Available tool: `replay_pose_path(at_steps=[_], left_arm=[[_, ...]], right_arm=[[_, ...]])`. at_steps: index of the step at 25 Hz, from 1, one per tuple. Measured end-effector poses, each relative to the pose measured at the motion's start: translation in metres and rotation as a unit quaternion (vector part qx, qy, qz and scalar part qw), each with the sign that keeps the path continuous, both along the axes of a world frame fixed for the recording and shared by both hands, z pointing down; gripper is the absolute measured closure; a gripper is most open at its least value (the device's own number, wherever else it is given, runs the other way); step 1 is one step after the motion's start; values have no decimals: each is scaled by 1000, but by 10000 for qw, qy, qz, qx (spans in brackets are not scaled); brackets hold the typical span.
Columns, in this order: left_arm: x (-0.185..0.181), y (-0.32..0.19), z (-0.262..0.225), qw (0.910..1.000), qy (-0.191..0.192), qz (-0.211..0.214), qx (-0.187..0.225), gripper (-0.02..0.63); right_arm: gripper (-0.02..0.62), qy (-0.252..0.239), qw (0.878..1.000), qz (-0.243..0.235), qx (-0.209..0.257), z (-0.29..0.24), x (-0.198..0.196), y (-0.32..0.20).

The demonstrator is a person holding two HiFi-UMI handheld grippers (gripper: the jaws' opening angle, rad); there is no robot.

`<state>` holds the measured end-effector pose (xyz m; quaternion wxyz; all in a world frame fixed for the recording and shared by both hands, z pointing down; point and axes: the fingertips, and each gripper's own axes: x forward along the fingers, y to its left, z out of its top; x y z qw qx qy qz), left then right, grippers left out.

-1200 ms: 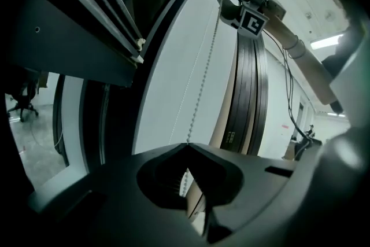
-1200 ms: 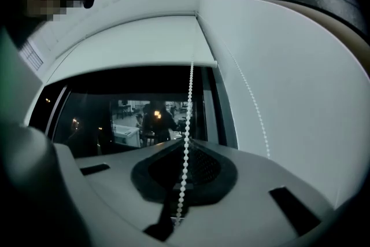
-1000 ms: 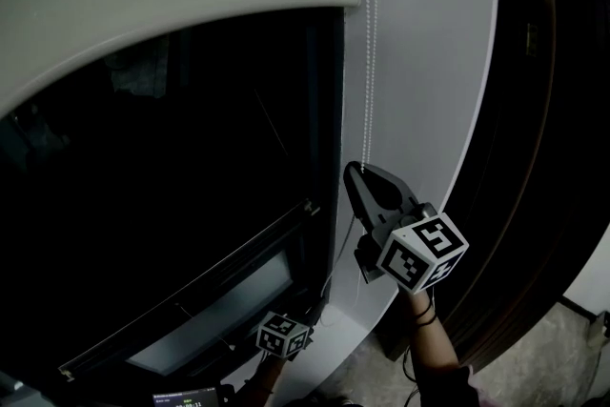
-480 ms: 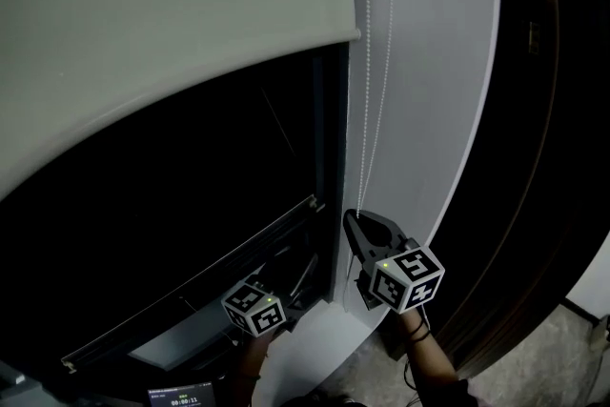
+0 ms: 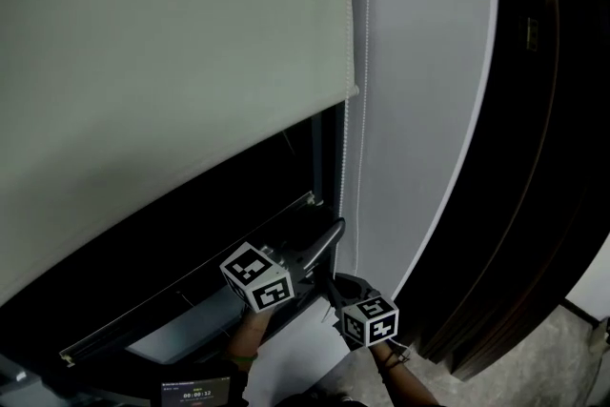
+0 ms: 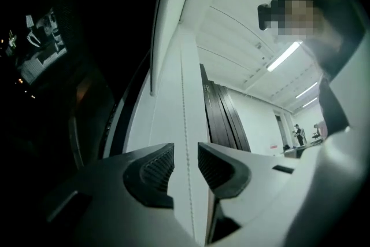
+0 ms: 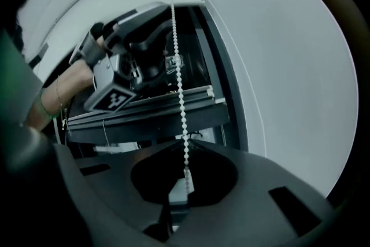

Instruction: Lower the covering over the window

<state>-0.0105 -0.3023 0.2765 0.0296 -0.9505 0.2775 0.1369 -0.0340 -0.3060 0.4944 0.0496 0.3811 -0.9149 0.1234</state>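
In the head view, the roller blind [image 5: 172, 62] is seen drawn down over most of the window [image 5: 257, 195]. Its bottom edge slants across the picture, and a dark strip of glass is left uncovered beneath it. The bead chain [image 5: 348, 176] is seen hanging along the blind's right edge, against the white wall [image 5: 429, 110], and dark panels [image 5: 553, 157] are seen further right. Both grippers are held low, near the foot of the window: the left gripper [image 5: 334, 232] is angled up towards the chain, and the right gripper [image 5: 338, 283] is placed just below it. In the left gripper view, the jaws of the left gripper [image 6: 185, 162] are seen standing a narrow gap apart. The chain is seen running straight through that gap, and neither ribbed pad is pressed on it. Ceiling lights [image 6: 283, 58] and a distant person [image 6: 299, 135] are made out in the room behind. In the right gripper view, the jaws of the right gripper [image 7: 185, 146] are seen brought together on the chain, which is pinched at their tips, with a few beads showing below the pinch. Higher up, the left gripper and the hand [image 7: 69, 81] that carries it are shown beside the same chain, in front of the window frame [image 7: 150, 113].
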Motion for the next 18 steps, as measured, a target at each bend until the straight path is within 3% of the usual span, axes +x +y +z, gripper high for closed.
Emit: replay_pose_path(at_steps=[4, 7, 8, 9, 13, 18], left_arm=[[10, 1, -1, 9999, 75, 120, 74, 494], [15, 1, 2, 9997, 114, 200, 31, 497], [17, 0, 3, 9997, 74, 221, 45, 545], [17, -2, 4, 9998, 6, 203, 61, 592], [14, -11, 7, 9999, -77, 152, -13, 594], [8, -18, 6, 9995, 226, 57, -202, 594]], right_arm=[[588, 990, 9904, -342, -897, 100, -10, 32], [588, 839, 9827, -260, -1631, 165, 2, 69], [588, 714, 9821, -244, -1723, 173, 2, 76], [588, 670, 9826, -288, -1709, 175, -1, 81], [588, 586, 9866, -385, -1472, 163, -5, 74], [586, 422, 9951, 33, -894, 125, 15, 50]])
